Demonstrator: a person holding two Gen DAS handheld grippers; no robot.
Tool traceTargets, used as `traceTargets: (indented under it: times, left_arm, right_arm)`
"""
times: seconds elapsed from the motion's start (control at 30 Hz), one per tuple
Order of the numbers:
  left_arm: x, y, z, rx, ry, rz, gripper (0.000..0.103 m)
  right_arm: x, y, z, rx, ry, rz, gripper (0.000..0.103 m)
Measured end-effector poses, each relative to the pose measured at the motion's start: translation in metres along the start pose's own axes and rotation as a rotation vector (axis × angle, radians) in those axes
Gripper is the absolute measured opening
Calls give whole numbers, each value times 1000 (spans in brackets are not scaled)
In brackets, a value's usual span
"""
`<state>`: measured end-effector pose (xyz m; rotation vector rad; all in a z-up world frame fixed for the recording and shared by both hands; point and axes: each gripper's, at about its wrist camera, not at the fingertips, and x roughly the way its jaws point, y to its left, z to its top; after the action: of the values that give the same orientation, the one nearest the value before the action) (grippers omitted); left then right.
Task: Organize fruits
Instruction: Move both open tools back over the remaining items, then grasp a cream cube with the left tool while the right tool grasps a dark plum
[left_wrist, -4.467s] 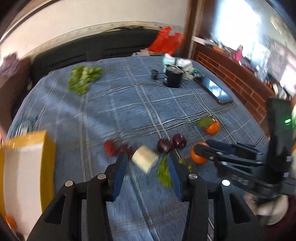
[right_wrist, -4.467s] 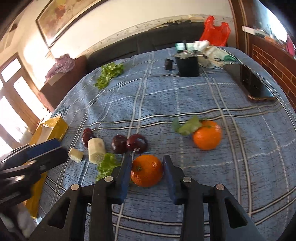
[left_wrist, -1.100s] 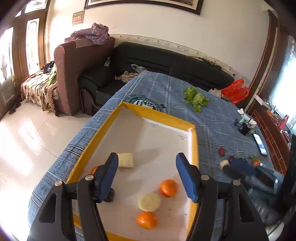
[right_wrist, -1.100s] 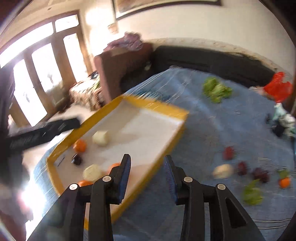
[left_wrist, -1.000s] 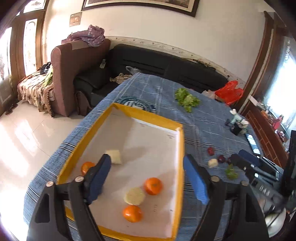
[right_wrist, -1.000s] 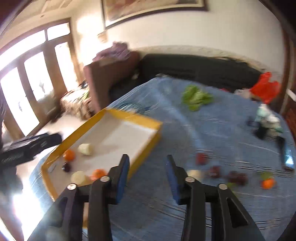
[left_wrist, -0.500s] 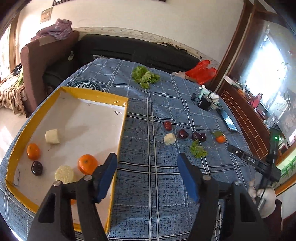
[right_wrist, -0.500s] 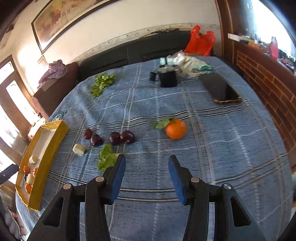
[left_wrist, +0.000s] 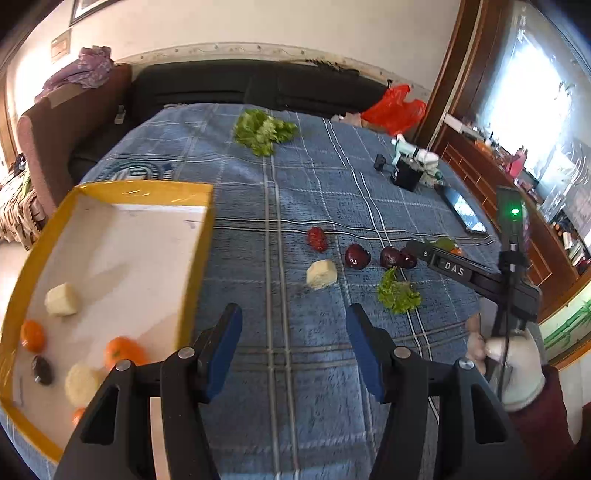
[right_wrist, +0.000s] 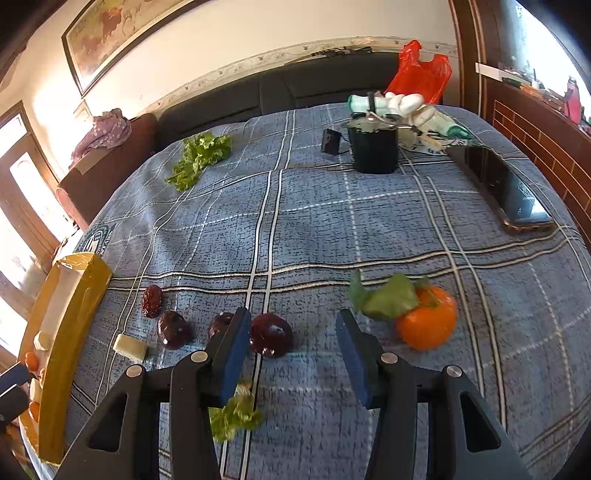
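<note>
A yellow-rimmed tray (left_wrist: 205, 236) at the left holds several oranges, pale fruit pieces and a dark fruit. On the blue checked cloth lie a red date (left_wrist: 317, 239), dark plums (left_wrist: 357, 256), a pale fruit piece (left_wrist: 321, 273) and a lettuce scrap (left_wrist: 398, 291). My left gripper (left_wrist: 293, 343) is open and empty above the cloth beside the tray. My right gripper (right_wrist: 291, 345) is open and empty, just behind a dark plum (right_wrist: 271, 334). An orange with leaves (right_wrist: 426, 323) lies to its right. The right gripper also shows in the left wrist view (left_wrist: 417, 247).
A lettuce bunch (right_wrist: 199, 157) lies far left. A black cup (right_wrist: 373, 149), a small black box (right_wrist: 330, 141), a white bundle (right_wrist: 402, 105) and a phone (right_wrist: 506, 192) sit at the back right. A red bag (right_wrist: 421, 75) rests on the black sofa.
Both grippers have swung away from the tray toward the loose fruit. My right gripper has come down close to the plums and the orange. An orange went from the cloth into the tray.
</note>
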<state>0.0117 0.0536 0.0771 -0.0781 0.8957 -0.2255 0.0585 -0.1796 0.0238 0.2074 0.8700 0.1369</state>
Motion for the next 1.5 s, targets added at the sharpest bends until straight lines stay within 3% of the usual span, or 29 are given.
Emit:
traceTargets:
  times: [0.23, 0.63, 0.7, 0.73, 0.77, 0.8, 0.93, 1.2, 1.33, 1.37, 1.5]
  left_arm:
    - [57, -14, 17, 21, 52, 10, 58]
    - [106, -23, 23, 89, 67, 22, 58]
    - [112, -28, 21, 116, 75, 31, 57]
    - [112, -31, 20, 135, 64, 48, 53]
    - [112, -34, 18, 160, 59, 63, 34]
    - [111, -36, 18, 171, 57, 70, 29]
    - [105, -34, 18, 144, 52, 49, 29]
    - [82, -28, 16, 99, 27, 19, 29]
    - [67, -26, 13, 80, 9, 3, 29]
    - [62, -25, 12, 75, 3, -1, 29]
    - [45, -21, 9, 65, -25, 9, 30]
  right_arm:
    - [6, 0, -1, -15, -3, 31, 52]
    - [7, -1, -1, -15, 1, 76, 52]
    - [7, -4, -1, -10, 5, 76, 58]
    - [7, -4, -1, -8, 7, 74, 59]
    - [6, -6, -1, -2, 9, 79, 59]
    - [5, -8, -1, 5, 10, 82, 59]
    - [1, -13, -1, 25, -1, 92, 59]
    - [3, 5, -4, -61, -12, 49, 59]
    - [4, 0, -3, -36, 18, 117, 40]
    - [4, 0, -3, -25, 29, 148, 30]
    - [4, -1, -4, -14, 42, 164, 31]
